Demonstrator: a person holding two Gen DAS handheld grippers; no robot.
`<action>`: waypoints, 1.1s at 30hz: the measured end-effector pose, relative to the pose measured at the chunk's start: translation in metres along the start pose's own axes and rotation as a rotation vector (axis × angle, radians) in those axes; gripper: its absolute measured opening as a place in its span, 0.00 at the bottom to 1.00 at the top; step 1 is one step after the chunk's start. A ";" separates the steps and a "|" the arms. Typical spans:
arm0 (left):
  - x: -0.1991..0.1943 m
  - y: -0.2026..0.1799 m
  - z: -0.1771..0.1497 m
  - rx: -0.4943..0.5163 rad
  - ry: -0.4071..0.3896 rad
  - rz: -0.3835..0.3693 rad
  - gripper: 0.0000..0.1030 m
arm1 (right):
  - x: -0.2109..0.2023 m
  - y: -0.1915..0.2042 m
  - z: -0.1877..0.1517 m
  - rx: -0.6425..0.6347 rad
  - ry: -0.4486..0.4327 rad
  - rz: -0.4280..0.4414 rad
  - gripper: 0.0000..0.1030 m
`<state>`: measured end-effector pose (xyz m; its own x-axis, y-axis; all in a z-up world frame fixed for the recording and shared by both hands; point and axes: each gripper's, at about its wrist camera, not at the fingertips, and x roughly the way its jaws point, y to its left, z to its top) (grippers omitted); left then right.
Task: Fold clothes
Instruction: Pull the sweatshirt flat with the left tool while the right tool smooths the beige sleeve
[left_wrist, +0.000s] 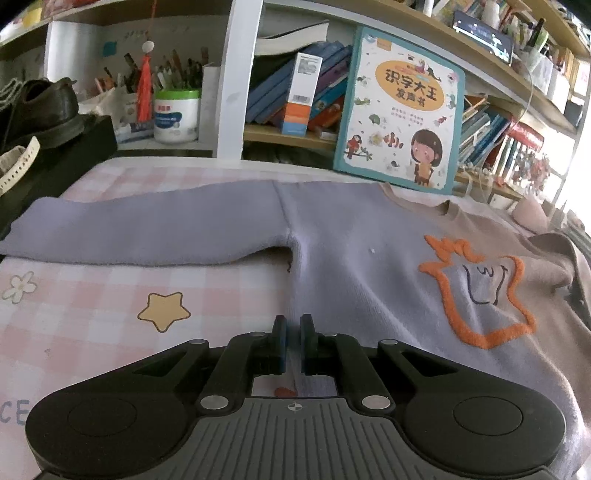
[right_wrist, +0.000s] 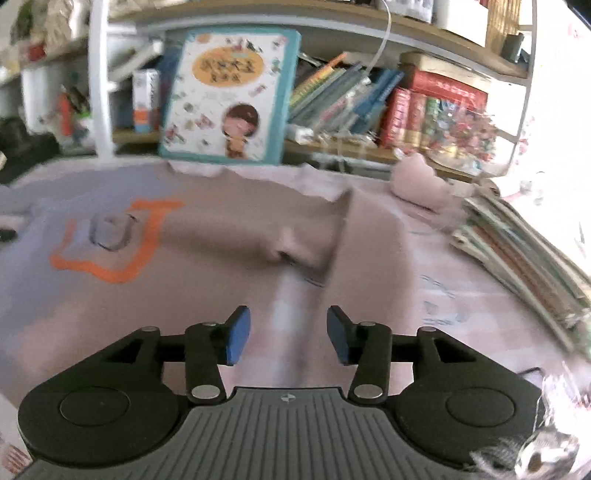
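Nearest first: left gripper (left_wrist: 291, 343) has its jaws drawn almost together, low over the bottom hem of the sweater (left_wrist: 354, 258). Whether a fold of cloth is pinched between the pads cannot be told from this angle; only a thin sliver shows between them. Right gripper (right_wrist: 288, 334) stands part open with nothing between its blue pads (right_wrist: 236, 339); the brown half of the sweater lies below it, apart from the fingers.

Sweater lies front-up on the pink checked sheet (left_wrist: 92, 314), orange outline design (left_wrist: 480, 295) showing, one lilac sleeve (left_wrist: 147, 232) stretched out flat to the side, collar away from the grippers.

Risks, as judged:
- If the left claw does hold the hem, any lift with the right side free would drag the body askew and ruck the flat sleeve.
- If it holds nothing, the next pull slips off and no fold forms.
- The folded-in brown sleeve (right_wrist: 317, 236) has a puckered ridge; folding over it would lock in a lump.
- The picture book (left_wrist: 402, 110) leans just behind the collar and could be knocked by a far fold.

View differences: left wrist view shows the outstretched sleeve, a shoe (left_wrist: 40, 107) and a pen pot (left_wrist: 176, 114). Right wrist view, blurred, alone shows the pucker and a stack of books (right_wrist: 524, 251) at the sheet's edge.
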<state>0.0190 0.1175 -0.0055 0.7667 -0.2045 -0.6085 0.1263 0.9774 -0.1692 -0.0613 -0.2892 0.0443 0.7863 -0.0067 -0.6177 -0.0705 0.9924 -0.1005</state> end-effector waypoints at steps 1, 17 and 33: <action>0.000 -0.001 0.000 0.008 -0.001 0.003 0.06 | 0.001 0.000 -0.003 -0.018 0.022 -0.010 0.44; -0.001 -0.007 -0.001 0.048 0.001 0.014 0.06 | 0.016 -0.064 0.008 -0.055 -0.031 -0.407 0.05; -0.007 -0.001 -0.003 0.061 0.011 -0.017 0.07 | 0.061 -0.139 0.035 0.173 -0.060 -0.422 0.48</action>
<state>0.0117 0.1173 -0.0040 0.7572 -0.2215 -0.6145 0.1781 0.9751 -0.1321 0.0173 -0.4235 0.0480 0.7585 -0.4126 -0.5043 0.3630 0.9103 -0.1988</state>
